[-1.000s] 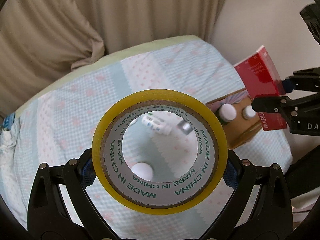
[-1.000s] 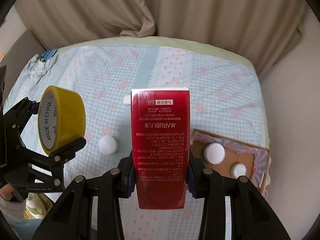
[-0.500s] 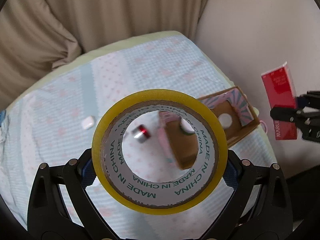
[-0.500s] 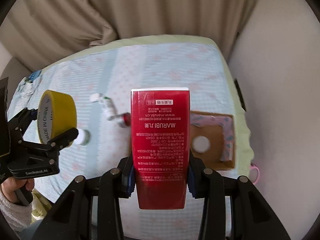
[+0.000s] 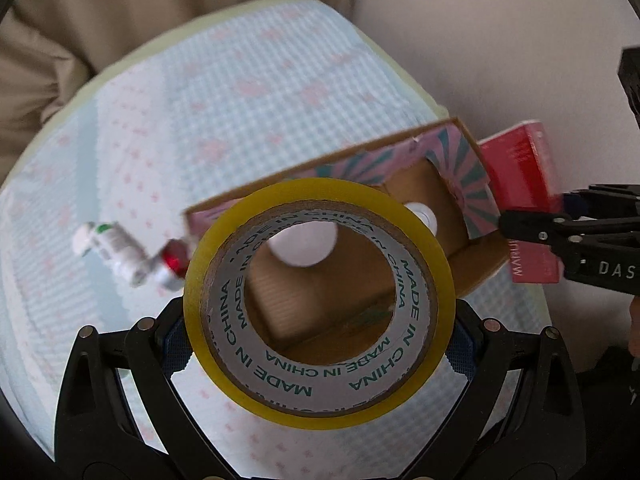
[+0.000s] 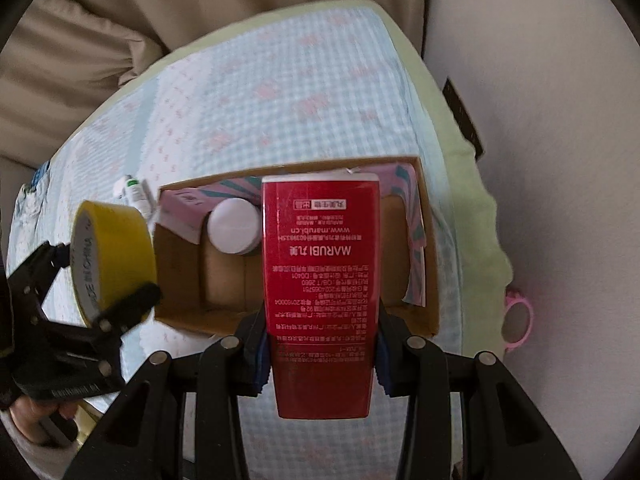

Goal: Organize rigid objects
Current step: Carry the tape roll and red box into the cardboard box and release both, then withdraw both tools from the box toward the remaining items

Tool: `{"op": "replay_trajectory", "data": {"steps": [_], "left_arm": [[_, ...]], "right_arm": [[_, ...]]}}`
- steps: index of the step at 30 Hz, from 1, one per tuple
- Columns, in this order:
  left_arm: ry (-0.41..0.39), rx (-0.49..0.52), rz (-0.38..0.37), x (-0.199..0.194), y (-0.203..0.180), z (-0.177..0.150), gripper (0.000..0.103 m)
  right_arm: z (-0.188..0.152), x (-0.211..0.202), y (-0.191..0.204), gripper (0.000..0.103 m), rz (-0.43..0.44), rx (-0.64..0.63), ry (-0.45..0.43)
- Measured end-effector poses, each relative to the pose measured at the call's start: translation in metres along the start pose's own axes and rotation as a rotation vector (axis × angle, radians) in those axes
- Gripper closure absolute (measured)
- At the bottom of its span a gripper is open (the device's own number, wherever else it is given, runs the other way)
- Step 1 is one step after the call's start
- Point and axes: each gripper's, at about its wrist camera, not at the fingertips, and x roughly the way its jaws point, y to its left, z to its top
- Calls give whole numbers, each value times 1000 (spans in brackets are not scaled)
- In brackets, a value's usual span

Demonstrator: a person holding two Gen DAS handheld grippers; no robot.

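My left gripper (image 5: 320,336) is shut on a yellow tape roll (image 5: 224,256), held upright above the near left part of an open cardboard box (image 5: 476,256). The roll also shows in the right wrist view (image 6: 120,252), at the box's left edge. My right gripper (image 6: 320,356) is shut on a red carton (image 6: 320,280), held above the box (image 6: 428,248). The carton shows at the right of the left wrist view (image 5: 520,184). A white-capped jar (image 6: 234,226) stands inside the box.
A white tube (image 5: 116,248) with a red-tipped item (image 5: 172,258) lies on the checked cloth (image 5: 240,80) left of the box. Beige curtains (image 6: 200,0) hang behind. A pink ring (image 6: 518,316) lies off the table's right edge. The wall is to the right.
Both grippers have moved toward the box, which now looks much larger and sits under the tape roll and the red carton. Both grips are unchanged.
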Motion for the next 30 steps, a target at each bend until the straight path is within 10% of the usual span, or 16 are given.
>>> {"op": "replay_trajectory", "data": {"steps": [18,20,23,30], "left_arm": [[177,263,51,107,-48,24,5],[188,288,65,105,-47,21,0],[187,299,70,97,-40,13,0],[175,239,34,75,-23,1,0]], "right_arm": [[1,82,-52,65,77,120,86],[0,84,-54,53,78,147,91],[-3,75,-57,0,121,179,43],[-10,62,-51,0,131,177,6]]}}
